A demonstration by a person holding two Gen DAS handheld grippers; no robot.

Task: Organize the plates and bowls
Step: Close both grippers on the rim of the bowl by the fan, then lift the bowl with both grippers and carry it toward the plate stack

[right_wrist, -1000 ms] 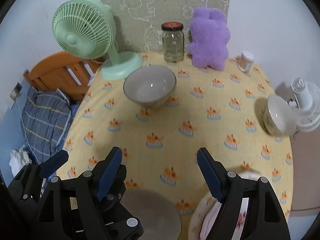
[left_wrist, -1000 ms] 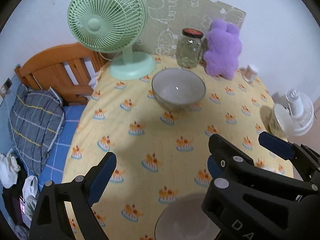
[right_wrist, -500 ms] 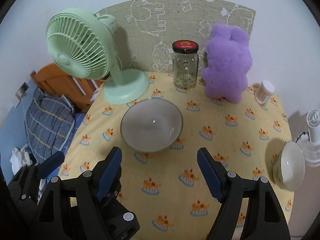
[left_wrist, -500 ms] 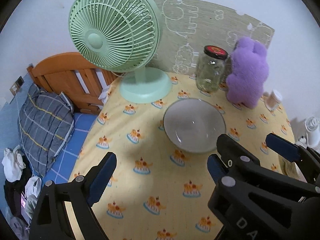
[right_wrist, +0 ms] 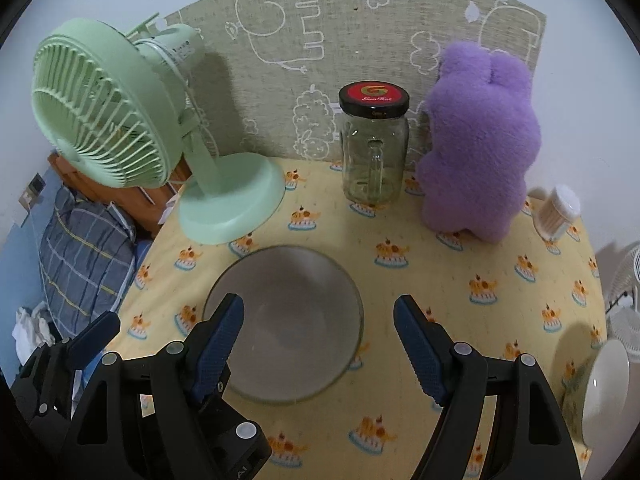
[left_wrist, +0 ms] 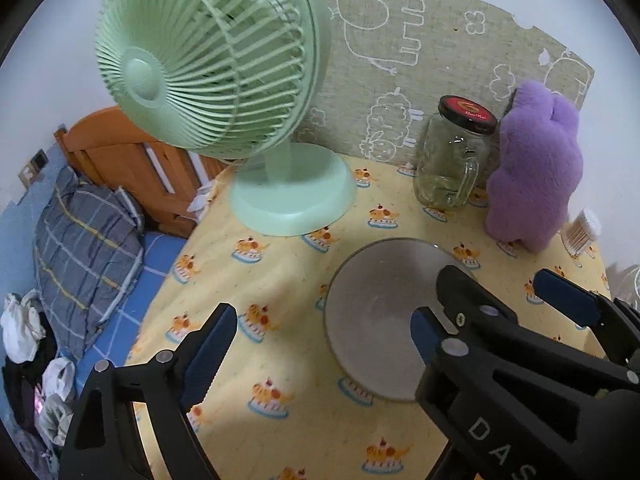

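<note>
While both grippers hover spread and empty over the grey bowl [right_wrist: 286,320], nothing stacked yet (white bowl [right_wrist: 606,384] sitting well right of it).

Left gripper [left_wrist: 320,332], right gripper [right_wrist: 318,330]: neither grasping anything, left just narrowed slightly.

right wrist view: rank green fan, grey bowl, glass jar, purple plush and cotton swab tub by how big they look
1. green fan
2. grey bowl, though it lies nearest the camera, so its rank over the plush is unsure
3. purple plush
4. glass jar
5. cotton swab tub

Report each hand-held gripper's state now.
Left hand-held gripper: open, empty, jaws just closing slightly.
Right hand-held gripper: open, empty, above the grey bowl.
</note>
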